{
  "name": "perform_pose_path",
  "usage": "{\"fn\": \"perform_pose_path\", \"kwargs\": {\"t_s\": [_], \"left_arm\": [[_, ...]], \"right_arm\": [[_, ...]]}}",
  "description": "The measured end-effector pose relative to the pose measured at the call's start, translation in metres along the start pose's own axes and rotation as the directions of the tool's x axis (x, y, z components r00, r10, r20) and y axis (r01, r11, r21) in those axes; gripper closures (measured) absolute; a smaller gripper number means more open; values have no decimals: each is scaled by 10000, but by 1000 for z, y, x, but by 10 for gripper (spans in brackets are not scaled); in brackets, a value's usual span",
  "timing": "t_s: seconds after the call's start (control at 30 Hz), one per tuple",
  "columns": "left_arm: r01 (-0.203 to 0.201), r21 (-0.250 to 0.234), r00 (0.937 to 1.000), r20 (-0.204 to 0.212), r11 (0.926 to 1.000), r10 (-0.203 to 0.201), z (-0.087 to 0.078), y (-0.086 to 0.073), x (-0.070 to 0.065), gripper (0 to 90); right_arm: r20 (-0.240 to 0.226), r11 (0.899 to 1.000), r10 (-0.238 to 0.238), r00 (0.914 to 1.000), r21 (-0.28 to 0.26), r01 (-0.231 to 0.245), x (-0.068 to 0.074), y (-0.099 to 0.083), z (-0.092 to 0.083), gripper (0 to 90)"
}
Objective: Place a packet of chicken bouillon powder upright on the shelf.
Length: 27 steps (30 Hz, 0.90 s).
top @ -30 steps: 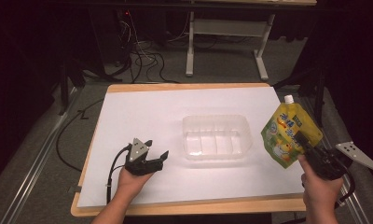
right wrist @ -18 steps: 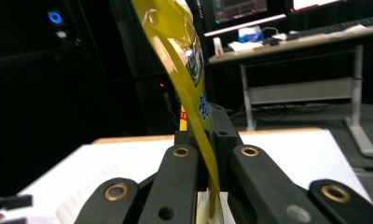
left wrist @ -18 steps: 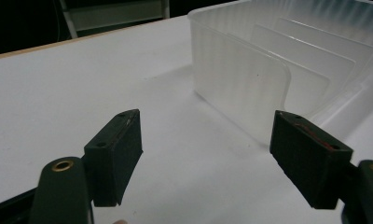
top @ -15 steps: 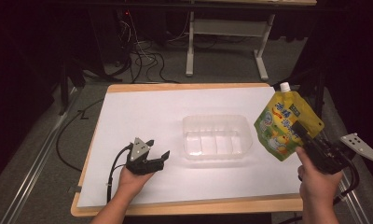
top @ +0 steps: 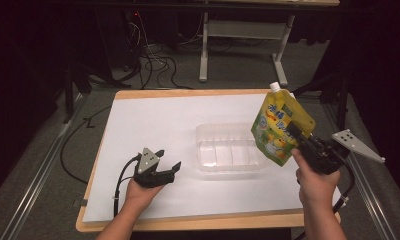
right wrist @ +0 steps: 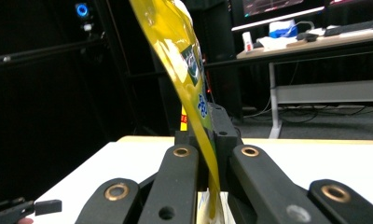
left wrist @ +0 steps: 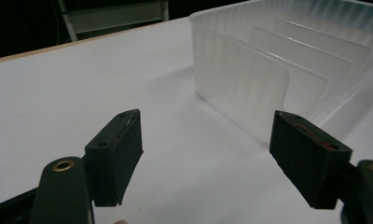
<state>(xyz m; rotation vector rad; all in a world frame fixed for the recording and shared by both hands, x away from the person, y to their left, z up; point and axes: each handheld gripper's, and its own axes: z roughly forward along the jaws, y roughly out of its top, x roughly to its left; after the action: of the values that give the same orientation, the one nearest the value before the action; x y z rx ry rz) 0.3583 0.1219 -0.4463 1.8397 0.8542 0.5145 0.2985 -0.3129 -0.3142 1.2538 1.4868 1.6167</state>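
- yellow-green spouted pouch (top: pixel 282 127) held in the air over the right end of the clear plastic tray (top: pixel 229 148), white cap up; printed label too small to read
- right gripper (top: pixel 299 141) clamped on pouch's lower edge
- left gripper (top: pixel 164 162) resting on white table (top: pixel 153 120), jaws wide, holding nothing, just beside tray

I am working in what looks like a lab or recording room, dim around the edges. My tabletop (top: pixel 153 120) is a wooden board under a white sheet. Above it in the frame, loose cables (top: pixel 153 67) tangle on the grey carpet beside a white desk frame (top: pixel 243 45). At upper right of the right gripper view, a desk (right wrist: pixel 315 44) carries monitors (right wrist: pixel 273 8) and a keyboard.
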Motion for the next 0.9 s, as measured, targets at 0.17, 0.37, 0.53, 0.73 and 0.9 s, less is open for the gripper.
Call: {"fn": "perform_pose_path", "kwargs": {"t_s": [0.17, 0.37, 0.53, 0.73, 0.9], "left_arm": [[-106, 45, 9999, 40, 9999, 106, 1, -1, -1, 262], [-307, 76, 9995, 113, 9995, 307, 3, -1, -5, 264], [-385, 79, 9991, 171, 9992, 384, 2, -1, -6, 264], [-458, 84, 9987, 213, 9989, 456, 2, -1, -7, 264], [-484, 42, 9986, 237, 9988, 483, 2, -1, -7, 264]], "right_arm": [[-249, 9995, -106, 9996, 281, 113, 14, -7, 22, 900], [-313, 9991, -25, 9995, 416, 38, 27, -12, 38, 900], [-256, 9983, 10, 9997, 586, 5, 35, -19, 52, 900], [-139, 9969, 160, 9998, 770, -149, 43, -29, 69, 900], [-6, 9959, 244, 9997, 875, -243, 50, -34, 83, 900]]}}
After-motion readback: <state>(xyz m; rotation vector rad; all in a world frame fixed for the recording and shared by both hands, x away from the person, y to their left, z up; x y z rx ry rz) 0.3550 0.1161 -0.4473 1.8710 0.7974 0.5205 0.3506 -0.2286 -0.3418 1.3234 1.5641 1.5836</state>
